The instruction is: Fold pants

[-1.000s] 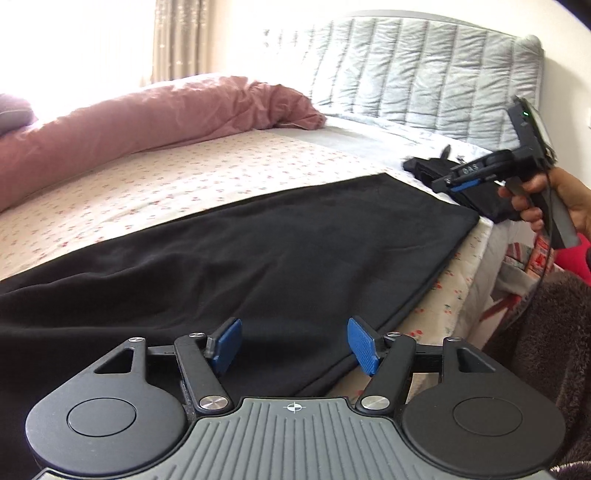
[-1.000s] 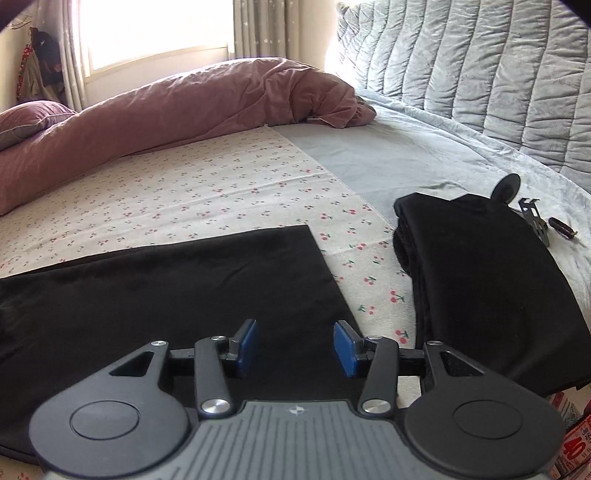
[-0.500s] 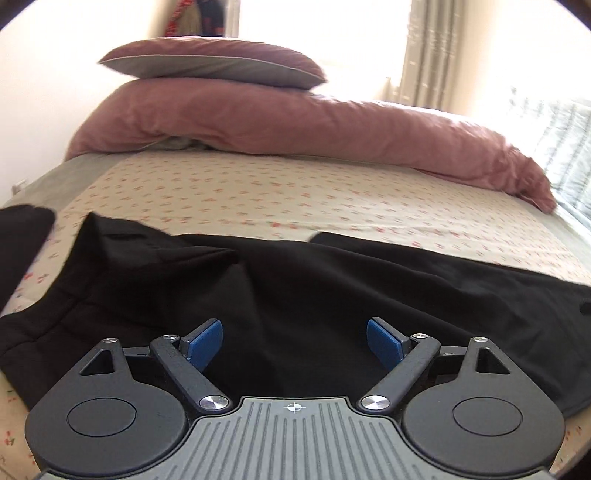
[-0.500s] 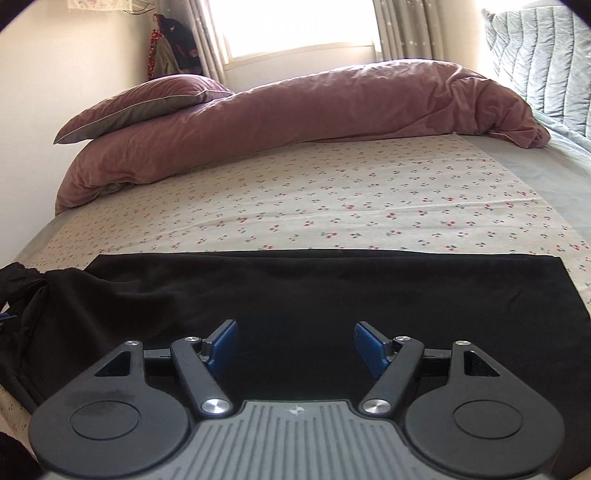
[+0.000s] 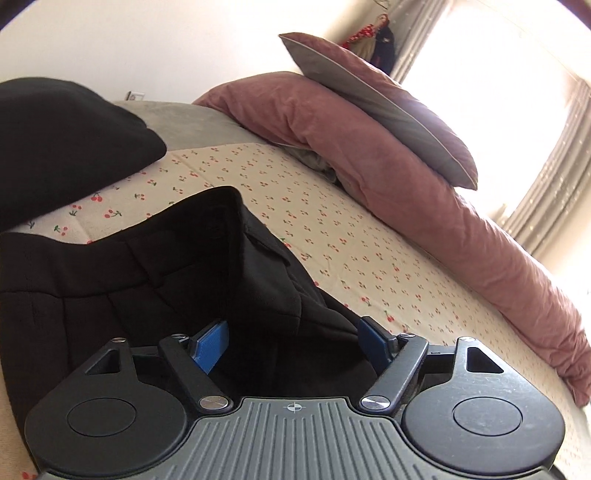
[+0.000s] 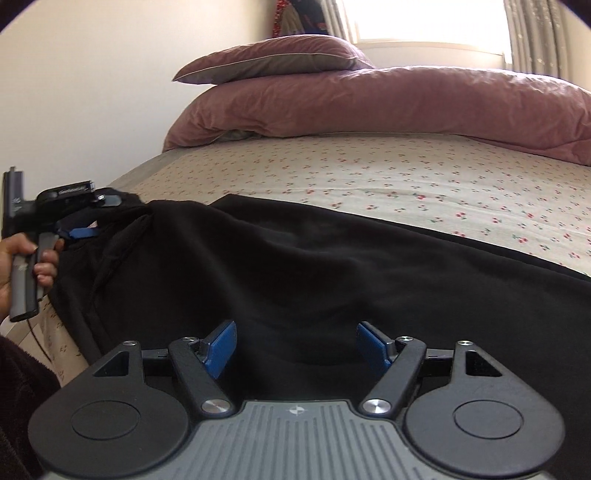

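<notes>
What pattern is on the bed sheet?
Small red cherries on a cream bed sheet, clearest in the left wrist view.

A bed sheet (image 6: 406, 173) with small red cherries covers the mattress, and a long pink duvet (image 6: 388, 107) lies bunched along its far side. On the duvet rests a pillow (image 6: 273, 61) — pink on one face, grey on the other. Behind them hang curtains (image 5: 554, 177) beside a bright window (image 6: 424, 18), and a separate dark folded cloth (image 5: 62, 136) lies on the sheet.
</notes>
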`<state>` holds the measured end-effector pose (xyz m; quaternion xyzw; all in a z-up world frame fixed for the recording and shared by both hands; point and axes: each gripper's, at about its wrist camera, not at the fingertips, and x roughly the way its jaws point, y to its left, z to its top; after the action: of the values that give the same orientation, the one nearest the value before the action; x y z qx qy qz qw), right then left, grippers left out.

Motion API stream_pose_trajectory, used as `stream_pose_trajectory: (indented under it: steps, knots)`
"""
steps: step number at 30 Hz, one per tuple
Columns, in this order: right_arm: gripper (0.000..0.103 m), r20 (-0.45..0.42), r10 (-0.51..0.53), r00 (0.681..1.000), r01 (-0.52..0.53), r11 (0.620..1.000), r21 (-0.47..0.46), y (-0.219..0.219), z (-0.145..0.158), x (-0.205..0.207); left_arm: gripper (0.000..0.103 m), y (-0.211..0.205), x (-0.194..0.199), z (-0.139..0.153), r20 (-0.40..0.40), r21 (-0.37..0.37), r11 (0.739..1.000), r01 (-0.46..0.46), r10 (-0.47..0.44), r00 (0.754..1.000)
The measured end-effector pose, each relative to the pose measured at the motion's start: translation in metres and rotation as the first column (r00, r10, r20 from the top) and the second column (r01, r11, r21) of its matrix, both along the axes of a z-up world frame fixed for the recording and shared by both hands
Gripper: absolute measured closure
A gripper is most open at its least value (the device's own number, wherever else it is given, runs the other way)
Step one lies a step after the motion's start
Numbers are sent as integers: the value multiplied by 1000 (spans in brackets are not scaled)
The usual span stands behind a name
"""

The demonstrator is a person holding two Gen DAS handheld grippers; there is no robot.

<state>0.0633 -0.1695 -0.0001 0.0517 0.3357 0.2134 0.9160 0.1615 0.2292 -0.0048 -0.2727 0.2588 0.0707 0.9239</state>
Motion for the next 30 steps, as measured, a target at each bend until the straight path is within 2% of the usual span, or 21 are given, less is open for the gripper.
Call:
stream_pose_trajectory:
  steps: [2,6,8,12,16,19,21,23,24,26,27,30]
  knots:
    - [30,10,69,998,-69,998,-10,17,1,-2,45,7,6,-7,-19,-48,997,-64,64,998]
    - [30,9,171,985,-171,985,-20,44,1,-2,61,21,7,-13,-14,-99,985,-143,142,990]
    - [30,6,204,979,-204,979,-10,52,1,-2,82,25,3,-8,7,-80,987,-142,143,990]
    - [35,3,277,961,-277,961,19,71,4,3,84,38,-9,9,13,-56,993,-103,104,994]
    - [43,0,347,938,-347,937,36,91,5,1,84,66,-28,27,-16,14,998,-68,68,998]
    - [52,4,405,914,-405,914,14,107,4,-2,84,93,-41,30,-43,75,993,-87,90,995]
    - [62,-3,436,900,-436,900,-9,115,2,-4,84,111,-45,26,-77,106,989,-103,111,991]
    - [66,-15,462,887,-462,886,-43,123,-2,-6,86,127,-47,17,-116,96,989,-113,124,986]
    - [66,-17,477,879,-477,877,-61,128,-3,-5,92,134,-47,11,-135,90,989,-118,129,982]
    - [64,-10,507,862,-506,859,-81,130,-2,-9,92,149,-46,-2,-174,34,993,-110,114,978]
    - [63,-8,524,852,-523,848,-89,132,-1,-9,92,153,-47,-6,-174,2,994,-108,107,979]
    - [63,-7,545,838,-541,830,-134,136,-1,-8,92,156,-48,-7,-154,-11,996,-93,90,984]
